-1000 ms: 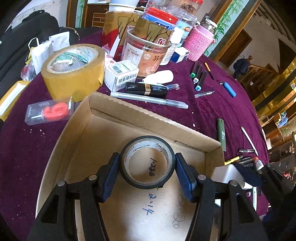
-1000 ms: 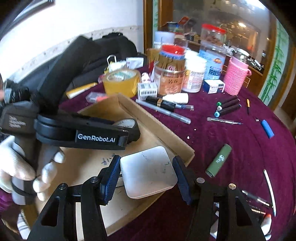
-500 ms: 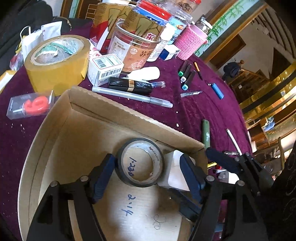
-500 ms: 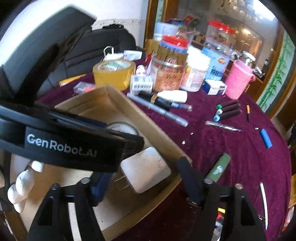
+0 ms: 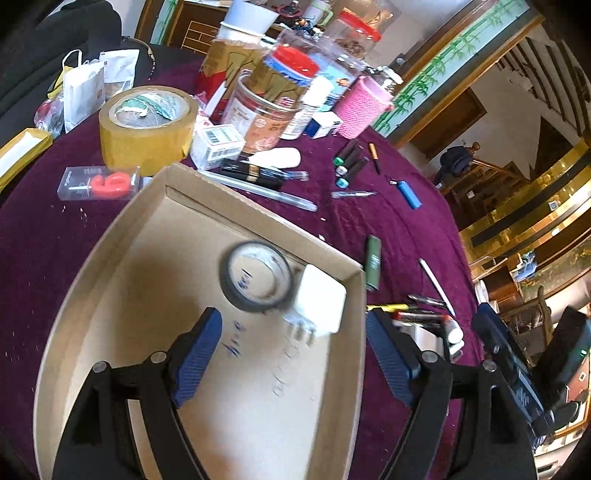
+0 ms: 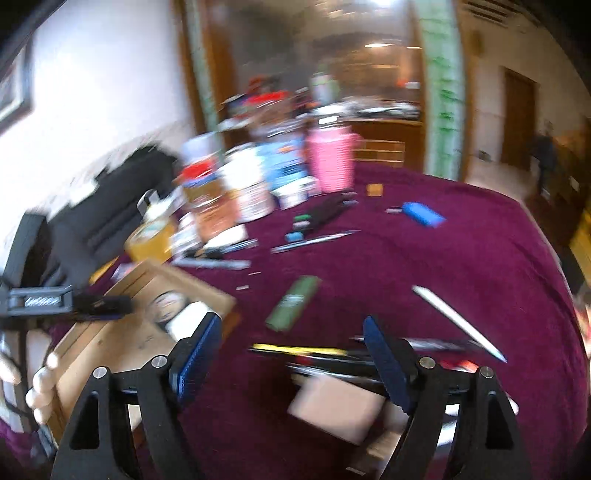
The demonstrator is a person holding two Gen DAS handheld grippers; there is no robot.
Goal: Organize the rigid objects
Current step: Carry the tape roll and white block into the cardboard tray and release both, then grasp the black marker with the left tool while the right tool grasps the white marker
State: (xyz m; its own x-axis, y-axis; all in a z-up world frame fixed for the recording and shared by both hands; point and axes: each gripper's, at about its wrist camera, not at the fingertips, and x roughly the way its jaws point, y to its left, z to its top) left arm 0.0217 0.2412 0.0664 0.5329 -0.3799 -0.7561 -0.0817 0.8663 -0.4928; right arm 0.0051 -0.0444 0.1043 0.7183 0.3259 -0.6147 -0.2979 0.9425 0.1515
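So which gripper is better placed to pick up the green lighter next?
Right. The right gripper, jaws opening and empty, is over the cloth facing the green lighter; the left gripper is above the cardboard box.

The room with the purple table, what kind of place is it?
Probably a home dining or living room: a round table in a purple cloth, a wooden staircase, and a cluttered sideboard behind.

Purple tablecloth (image 5: 44,240); black bag (image 5: 55,33) behind; wooden door (image 6: 519,122) far right
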